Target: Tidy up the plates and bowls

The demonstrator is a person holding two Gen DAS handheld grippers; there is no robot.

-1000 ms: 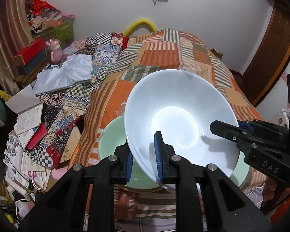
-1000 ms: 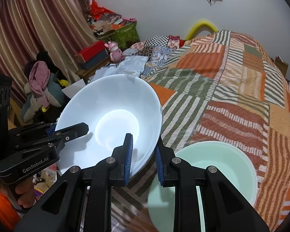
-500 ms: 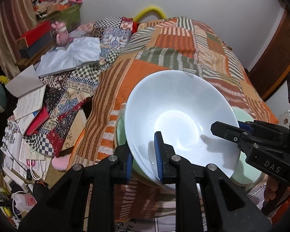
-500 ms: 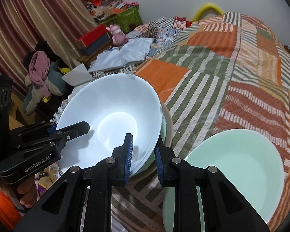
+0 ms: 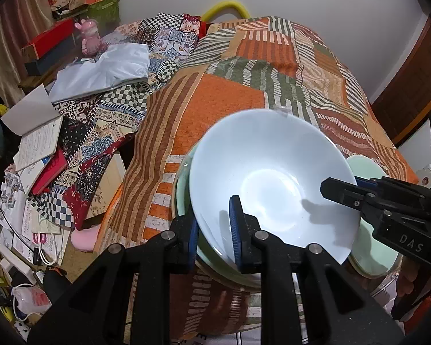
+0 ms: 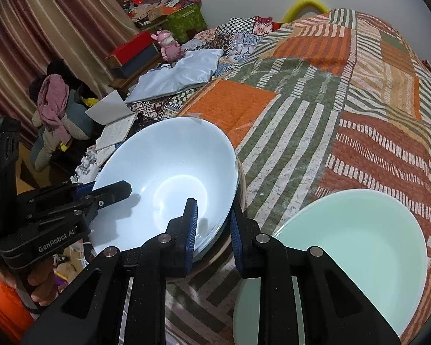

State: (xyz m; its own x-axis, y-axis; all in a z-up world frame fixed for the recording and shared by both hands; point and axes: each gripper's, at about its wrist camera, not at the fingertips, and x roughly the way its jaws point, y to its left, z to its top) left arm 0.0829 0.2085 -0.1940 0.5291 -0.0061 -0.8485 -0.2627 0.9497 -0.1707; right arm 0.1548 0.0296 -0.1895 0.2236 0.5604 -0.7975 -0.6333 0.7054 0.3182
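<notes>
A large white bowl (image 5: 270,178) is held by both grippers, one on each side of its rim. My left gripper (image 5: 214,230) is shut on its near rim; it also shows in the right wrist view (image 6: 100,192). My right gripper (image 6: 212,224) is shut on the opposite rim of the white bowl (image 6: 163,178); it shows in the left wrist view (image 5: 342,192). The white bowl sits low in a pale green bowl (image 5: 182,189) on the bed. A second pale green bowl (image 6: 353,250) lies to the right.
A patchwork bedspread (image 6: 344,100) covers the bed. Left of the bed lie books (image 5: 37,143), a white cloth (image 5: 100,72), boxes and a pink toy (image 6: 169,46). A wooden door (image 5: 411,86) stands at the far right.
Both grippers have lowered the white bowl down into the pale green bowl near the bed's left edge. The grips have not changed.
</notes>
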